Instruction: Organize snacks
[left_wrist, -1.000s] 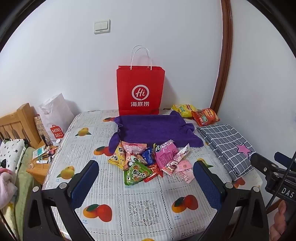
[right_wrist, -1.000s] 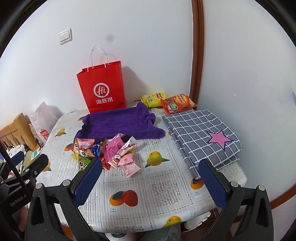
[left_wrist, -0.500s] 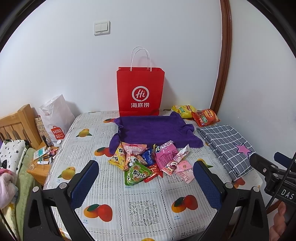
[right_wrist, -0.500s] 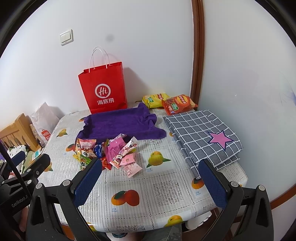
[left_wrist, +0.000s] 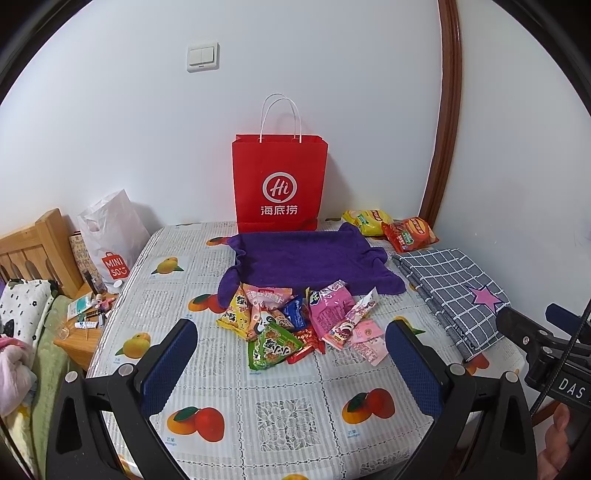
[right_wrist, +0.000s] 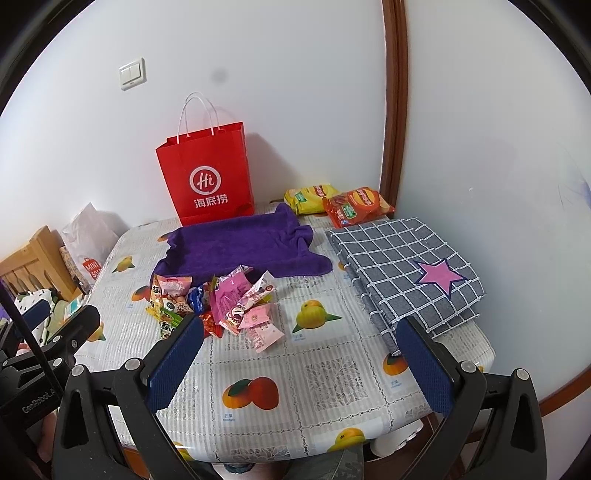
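A heap of small snack packets (left_wrist: 295, 321) (right_wrist: 218, 302) lies mid-table, just in front of a purple towel (left_wrist: 303, 258) (right_wrist: 240, 247). Behind the towel a red paper bag (left_wrist: 280, 184) (right_wrist: 208, 177) stands upright against the wall. A yellow chip bag (left_wrist: 365, 221) (right_wrist: 310, 197) and a red chip bag (left_wrist: 410, 232) (right_wrist: 354, 205) lie at the back right corner. My left gripper (left_wrist: 291, 343) hovers open over the near table, short of the heap. My right gripper (right_wrist: 301, 338) is open too, to the right of the heap, with nothing between its fingers.
A folded grey checked cloth with a pink star (left_wrist: 458, 291) (right_wrist: 406, 273) covers the table's right side. A fruit-print tablecloth (left_wrist: 288, 410) covers the table. Left of the table stand a white plastic bag (left_wrist: 110, 236), a wooden bedframe (left_wrist: 37, 243) and a cluttered small stand (left_wrist: 85, 317).
Both views have shifted slightly lower and closer to the table; the snacks, towel and bags lie where they were. Both grippers stay open.
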